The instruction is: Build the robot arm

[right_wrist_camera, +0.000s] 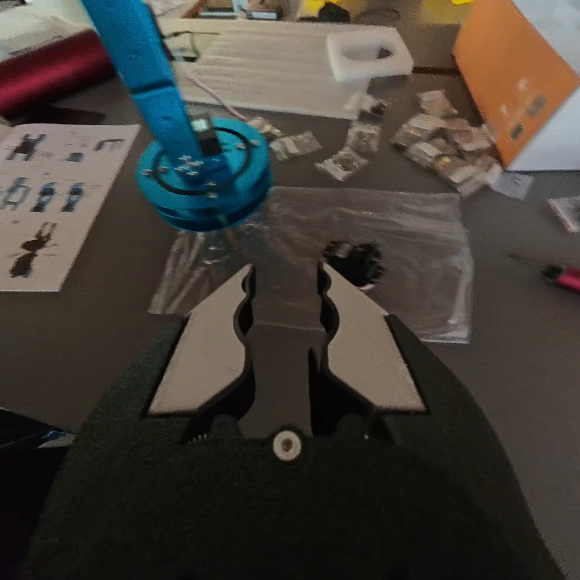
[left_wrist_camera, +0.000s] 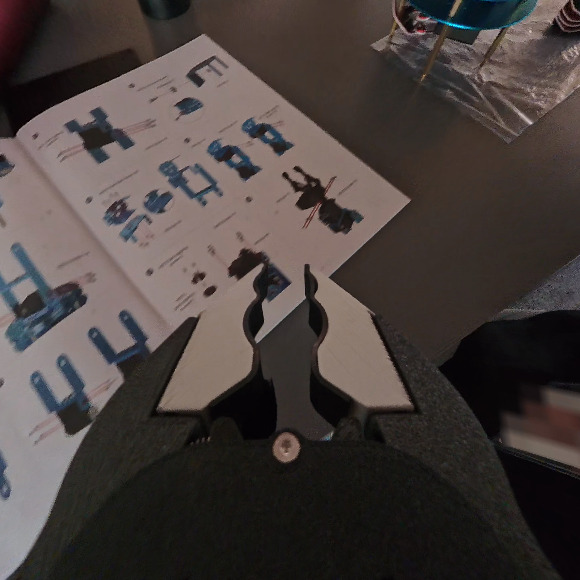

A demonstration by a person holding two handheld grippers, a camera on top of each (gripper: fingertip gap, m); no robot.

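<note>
My left gripper (left_wrist_camera: 284,270) is open and empty. It hovers over the near right corner of an open instruction booklet (left_wrist_camera: 175,175) with blue and black part drawings. My right gripper (right_wrist_camera: 285,266) is open and empty above a clear plastic bag (right_wrist_camera: 361,238) lying flat on the dark table. A small black servo-like part (right_wrist_camera: 354,260) with wires lies on the bag just right of the right fingertip. A blue metal round base (right_wrist_camera: 204,185) on brass standoffs with a blue arm (right_wrist_camera: 141,62) rising from it stands ahead to the left. Its base also shows in the left wrist view (left_wrist_camera: 470,12).
Several small bags of hardware (right_wrist_camera: 417,138) lie scattered at the back right beside an orange and white box (right_wrist_camera: 514,91). A white foam block (right_wrist_camera: 367,53) and a light wooden board (right_wrist_camera: 266,69) sit behind. A red-handled tool (right_wrist_camera: 565,279) lies at the right. The booklet shows at left (right_wrist_camera: 53,194). About 40 cm separates my left fingertips from my right.
</note>
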